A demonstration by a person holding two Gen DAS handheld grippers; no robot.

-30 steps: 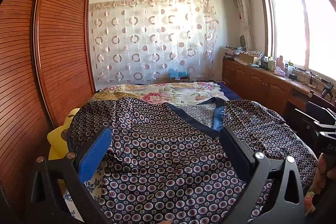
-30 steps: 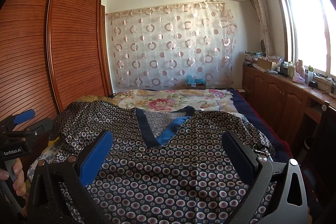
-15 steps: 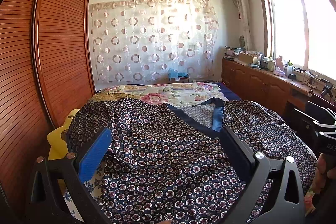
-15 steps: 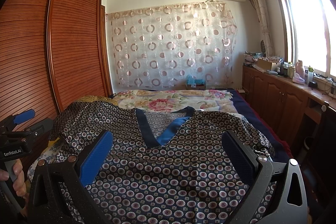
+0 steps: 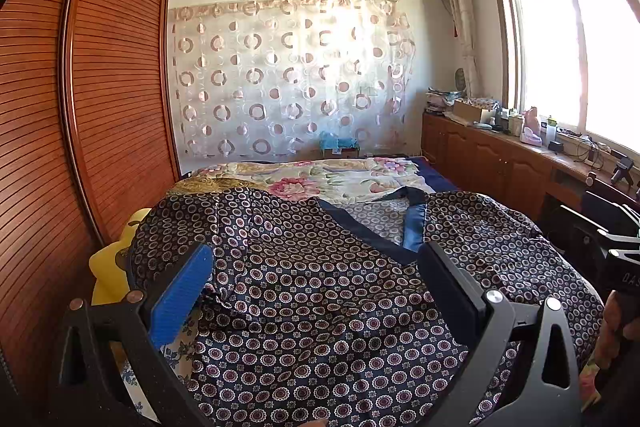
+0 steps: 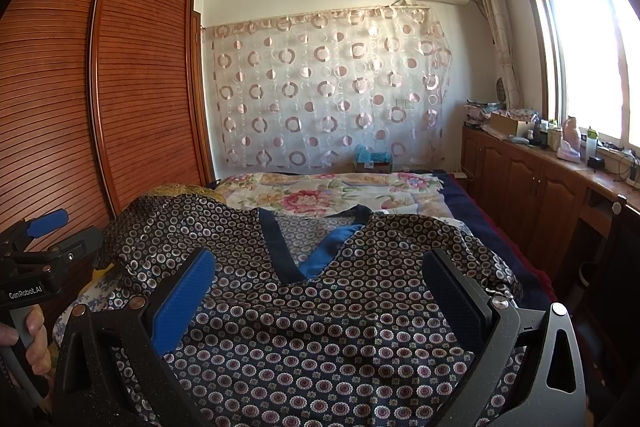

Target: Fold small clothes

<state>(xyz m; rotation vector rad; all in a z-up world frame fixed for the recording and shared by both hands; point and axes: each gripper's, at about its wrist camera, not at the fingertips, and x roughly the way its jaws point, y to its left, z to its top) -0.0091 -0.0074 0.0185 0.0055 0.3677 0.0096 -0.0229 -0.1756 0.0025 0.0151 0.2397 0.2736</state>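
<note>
The patterned shirt (image 5: 340, 307) lies spread across the bed (image 5: 320, 179), collar toward frame centre. Both the left gripper (image 5: 316, 291) and right gripper (image 6: 320, 291) hover with fingers wide apart, holding nothing. The wardrobe (image 5: 100, 107) crowds the left edge, the cabinets (image 6: 540, 195) the right.

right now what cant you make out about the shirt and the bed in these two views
- Patterned shirt: bottom hem, cut off by the lower frame edge and gripper bodies in both views.
- Left sleeve end, left wrist view: drops over the bed's edge.
- Yellow object, left wrist view: mostly hidden behind the shirt.
- Windowsill items: too small to identify.
</note>
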